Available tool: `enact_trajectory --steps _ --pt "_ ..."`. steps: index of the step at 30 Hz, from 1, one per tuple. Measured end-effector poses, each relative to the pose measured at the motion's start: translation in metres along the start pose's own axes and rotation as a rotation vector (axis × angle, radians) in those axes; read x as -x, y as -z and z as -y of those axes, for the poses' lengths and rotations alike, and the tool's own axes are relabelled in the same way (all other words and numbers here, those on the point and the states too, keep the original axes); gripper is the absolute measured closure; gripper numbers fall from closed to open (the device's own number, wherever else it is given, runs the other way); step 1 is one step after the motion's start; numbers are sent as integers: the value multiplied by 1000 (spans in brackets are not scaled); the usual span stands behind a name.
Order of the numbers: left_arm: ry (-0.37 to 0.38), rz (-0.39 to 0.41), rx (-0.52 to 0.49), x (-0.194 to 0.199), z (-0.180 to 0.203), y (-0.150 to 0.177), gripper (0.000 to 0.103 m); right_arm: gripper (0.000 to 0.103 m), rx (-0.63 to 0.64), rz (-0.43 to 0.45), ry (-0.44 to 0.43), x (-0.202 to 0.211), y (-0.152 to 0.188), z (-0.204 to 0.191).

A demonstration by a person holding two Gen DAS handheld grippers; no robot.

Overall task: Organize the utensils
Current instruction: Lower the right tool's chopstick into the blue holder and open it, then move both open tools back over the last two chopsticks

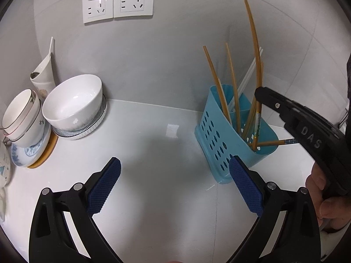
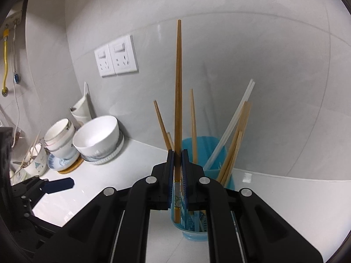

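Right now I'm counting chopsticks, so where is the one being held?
In the right wrist view the chopstick stands upright, clamped in the right gripper, its lower end inside the blue holder.

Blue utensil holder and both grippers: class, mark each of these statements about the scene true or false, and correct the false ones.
1. The right gripper is shut on a wooden chopstick. True.
2. The left gripper is holding a white bowl. False: it is open and empty, over the white counter.
3. The blue utensil holder has rows of oval holes in its side. True.
4. The holder contains only wooden chopsticks. False: pale white sticks stand in it too.
5. The large white bowl lies upside down on the counter. False: it sits mouth-up on a ribbed plate.
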State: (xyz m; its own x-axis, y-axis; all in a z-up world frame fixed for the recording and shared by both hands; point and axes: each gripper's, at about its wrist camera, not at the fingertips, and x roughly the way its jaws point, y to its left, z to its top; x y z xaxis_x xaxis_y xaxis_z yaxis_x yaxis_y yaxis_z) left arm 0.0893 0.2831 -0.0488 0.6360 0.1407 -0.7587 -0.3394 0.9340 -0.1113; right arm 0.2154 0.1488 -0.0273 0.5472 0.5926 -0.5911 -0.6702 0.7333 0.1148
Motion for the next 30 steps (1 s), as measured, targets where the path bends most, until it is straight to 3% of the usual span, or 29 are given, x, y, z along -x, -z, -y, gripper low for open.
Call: enact_trajectory --steps 7,24,30 --pt "0 -2 12 0 -3 0 6 96 0 -29 -14 -5 3 -3" --pt "5 3 11 -1 -2 -1 6 95 -1 -93 75 -13 15 8" --pt "10 11 11 0 1 -3 6 63 17 -79 88 11 10 12"
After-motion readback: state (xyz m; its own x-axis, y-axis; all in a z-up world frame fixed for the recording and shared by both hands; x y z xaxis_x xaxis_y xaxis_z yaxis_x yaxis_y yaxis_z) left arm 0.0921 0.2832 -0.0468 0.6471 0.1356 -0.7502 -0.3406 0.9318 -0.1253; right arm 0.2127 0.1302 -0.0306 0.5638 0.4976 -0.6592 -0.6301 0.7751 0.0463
